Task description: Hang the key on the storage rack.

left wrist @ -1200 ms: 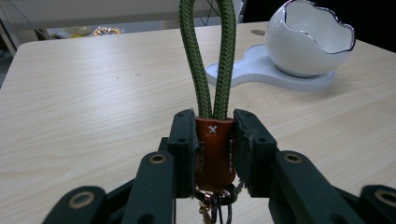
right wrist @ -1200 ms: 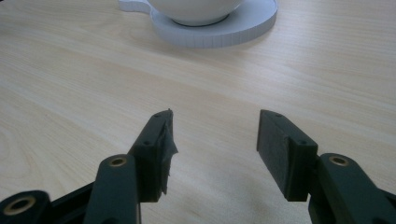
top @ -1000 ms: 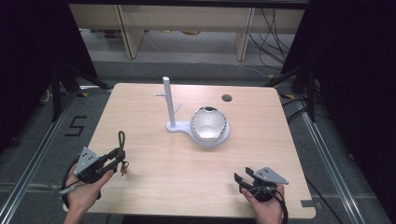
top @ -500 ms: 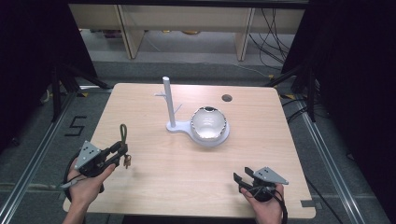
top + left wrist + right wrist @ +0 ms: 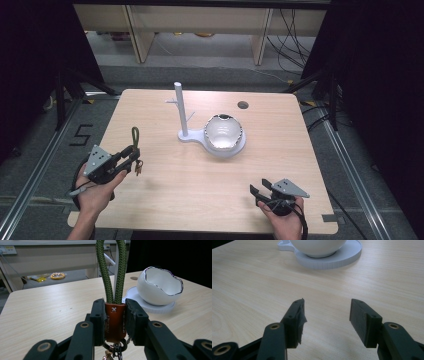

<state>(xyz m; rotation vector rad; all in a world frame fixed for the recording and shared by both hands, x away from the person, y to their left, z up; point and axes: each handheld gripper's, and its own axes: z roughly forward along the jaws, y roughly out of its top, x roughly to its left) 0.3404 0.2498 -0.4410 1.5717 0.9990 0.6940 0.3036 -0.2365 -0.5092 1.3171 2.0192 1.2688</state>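
My left gripper (image 5: 134,156) (image 5: 114,315) is shut on a keychain: its pads clamp the brown leather tab (image 5: 114,322), the olive cord loop (image 5: 112,267) (image 5: 134,135) stands up from the jaws, and metal rings (image 5: 113,350) hang below. It is held a little above the table's front left. A white stand with an upright post (image 5: 180,107) and a white egg-shell bowl (image 5: 223,133) (image 5: 160,286) sits at the table's middle. My right gripper (image 5: 256,192) (image 5: 327,315) rests open at the front right, with nothing between its jaws.
The light wooden table (image 5: 165,190) has a small dark hole (image 5: 243,105) near its far edge. The stand's round base (image 5: 332,258) lies ahead of the right gripper. Shelving and cables stand beyond the table; dark floor flanks both sides.
My left gripper has risen slightly and moved toward the table's middle with the keychain in it. The right gripper has stayed put.
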